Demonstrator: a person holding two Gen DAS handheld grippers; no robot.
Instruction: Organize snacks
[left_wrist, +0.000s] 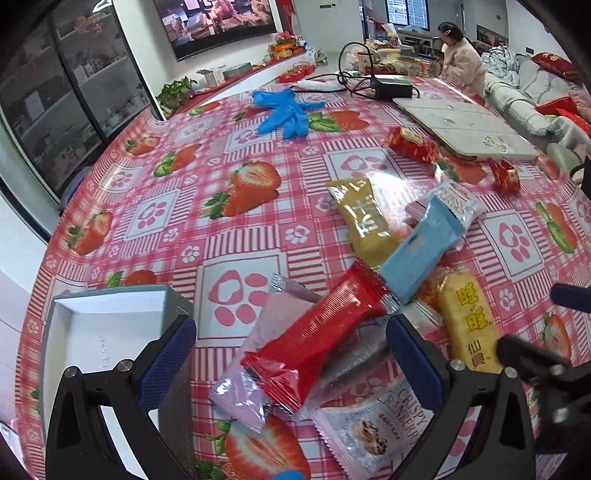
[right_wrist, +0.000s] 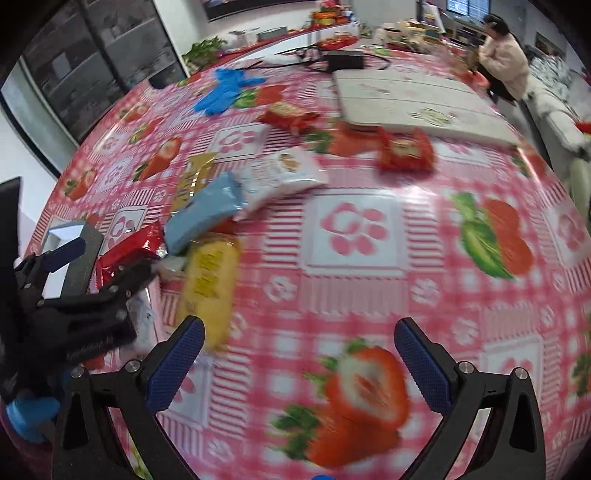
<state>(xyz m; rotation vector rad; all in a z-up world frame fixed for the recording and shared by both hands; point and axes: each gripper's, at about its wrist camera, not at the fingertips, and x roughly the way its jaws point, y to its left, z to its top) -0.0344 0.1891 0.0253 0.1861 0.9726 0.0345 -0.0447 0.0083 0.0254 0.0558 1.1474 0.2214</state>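
Observation:
A pile of wrapped snacks lies on the strawberry tablecloth (left_wrist: 236, 229). A red packet (left_wrist: 317, 332) lies across a pale pink packet (left_wrist: 255, 362), between the fingers of my open left gripper (left_wrist: 291, 354). Beyond them lie a light blue packet (left_wrist: 421, 251), a gold packet (left_wrist: 365, 221), a yellow rice cracker packet (left_wrist: 469, 317) and a white cranberry crisp packet (left_wrist: 373, 432). A grey box with a white inside (left_wrist: 96, 332) sits by the left finger. My right gripper (right_wrist: 299, 365) hovers open over bare cloth, with the yellow packet (right_wrist: 210, 284) by its left finger.
Two red snack packets (right_wrist: 406, 149) (right_wrist: 288, 116) lie farther out near a closed white laptop (right_wrist: 406, 99). Blue gloves (left_wrist: 284, 110), a black power brick (left_wrist: 393, 88) and cables sit at the far side. A person in a pale coat (left_wrist: 461, 62) sits beyond the table.

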